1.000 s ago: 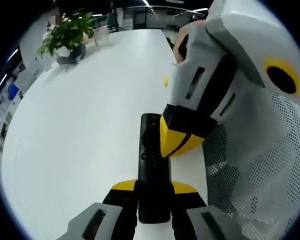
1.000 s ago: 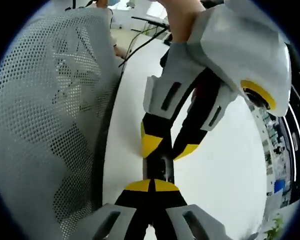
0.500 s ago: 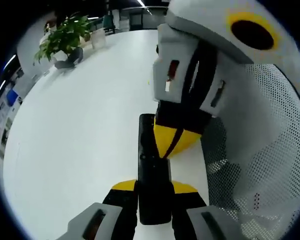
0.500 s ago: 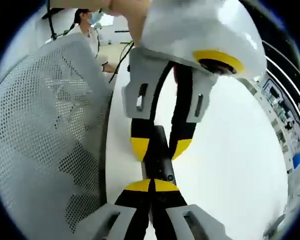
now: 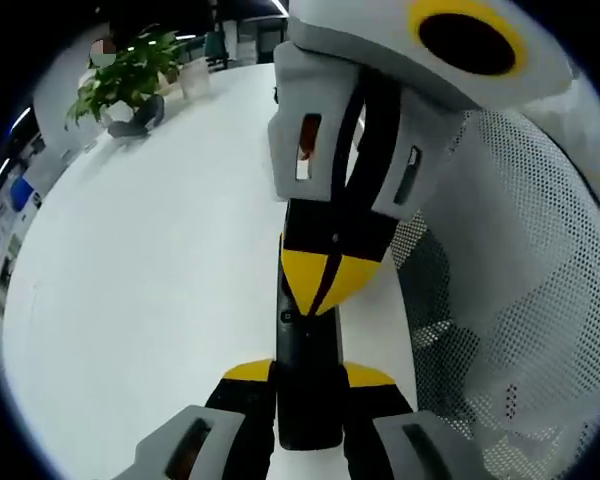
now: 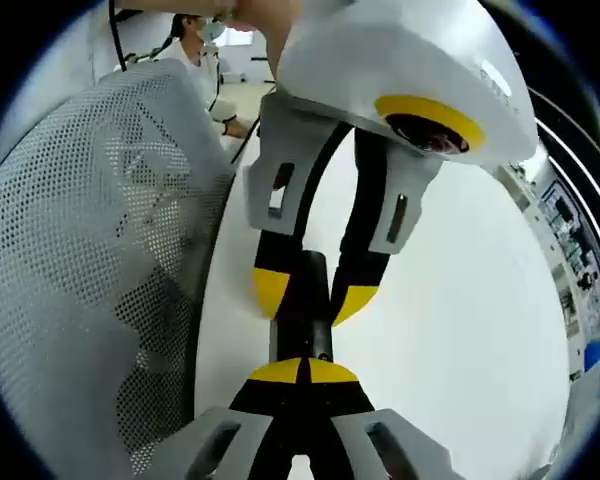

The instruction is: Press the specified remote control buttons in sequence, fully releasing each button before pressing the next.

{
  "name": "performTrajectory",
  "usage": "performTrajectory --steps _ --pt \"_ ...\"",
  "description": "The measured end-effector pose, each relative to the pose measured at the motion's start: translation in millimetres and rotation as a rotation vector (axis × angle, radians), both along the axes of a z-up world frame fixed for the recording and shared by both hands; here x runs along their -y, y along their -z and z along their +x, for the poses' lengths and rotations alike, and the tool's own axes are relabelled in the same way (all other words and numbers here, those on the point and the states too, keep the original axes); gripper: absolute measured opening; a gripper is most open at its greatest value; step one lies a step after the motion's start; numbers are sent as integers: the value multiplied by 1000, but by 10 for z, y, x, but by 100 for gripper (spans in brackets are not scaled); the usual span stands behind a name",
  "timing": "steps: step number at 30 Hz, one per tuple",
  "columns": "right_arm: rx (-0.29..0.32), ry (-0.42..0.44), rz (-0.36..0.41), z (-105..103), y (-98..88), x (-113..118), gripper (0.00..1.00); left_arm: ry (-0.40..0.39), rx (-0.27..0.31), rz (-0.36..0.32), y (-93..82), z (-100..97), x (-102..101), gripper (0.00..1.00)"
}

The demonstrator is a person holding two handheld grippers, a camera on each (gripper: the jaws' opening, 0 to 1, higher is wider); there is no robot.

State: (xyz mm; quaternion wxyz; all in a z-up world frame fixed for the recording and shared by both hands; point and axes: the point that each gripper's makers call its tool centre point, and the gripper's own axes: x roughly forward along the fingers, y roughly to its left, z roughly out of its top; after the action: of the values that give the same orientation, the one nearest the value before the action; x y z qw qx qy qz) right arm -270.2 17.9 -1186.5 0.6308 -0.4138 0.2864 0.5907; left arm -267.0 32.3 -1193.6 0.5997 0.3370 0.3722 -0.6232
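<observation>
A black remote control (image 5: 305,350) lies lengthwise over the white table (image 5: 150,260), and my left gripper (image 5: 307,375) is shut on its near end. My right gripper (image 5: 325,280) comes down from above in the left gripper view, shut, with its yellow tips together on the remote's upper face and hiding the far part. In the right gripper view my right gripper (image 6: 302,372) has its shut yellow tips at the remote (image 6: 302,310). Beyond it the left gripper (image 6: 310,295) clamps the remote's sides. Which button lies under the tips is hidden.
A white mesh chair back (image 5: 500,300) stands close along the table's edge beside the remote, also large in the right gripper view (image 6: 90,250). A potted plant (image 5: 130,75) sits at the table's far corner. A person (image 6: 195,45) is at the far end.
My right gripper has swung from beside the remote to straight over it, its shut tips now on the remote's middle line. The left gripper still holds the remote in the same grip.
</observation>
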Motion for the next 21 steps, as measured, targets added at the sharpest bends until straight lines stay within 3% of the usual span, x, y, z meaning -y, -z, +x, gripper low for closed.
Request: performTrajectory --steps 4,9,16,21 --pt "-33 42 4 17 -3 1 0 7 -7 7 -2 -5 5 22" --pt "-147 103 6 35 -3 -6 0 14 -18 0 -4 -5 5 22" --pt "-110 111 -18 42 1 -53 0 -16 -21 -11 -7 1 12 22" --pt "-246 209 95 51 -29 -42 0 -20 -20 -21 -7 -2 13 22"
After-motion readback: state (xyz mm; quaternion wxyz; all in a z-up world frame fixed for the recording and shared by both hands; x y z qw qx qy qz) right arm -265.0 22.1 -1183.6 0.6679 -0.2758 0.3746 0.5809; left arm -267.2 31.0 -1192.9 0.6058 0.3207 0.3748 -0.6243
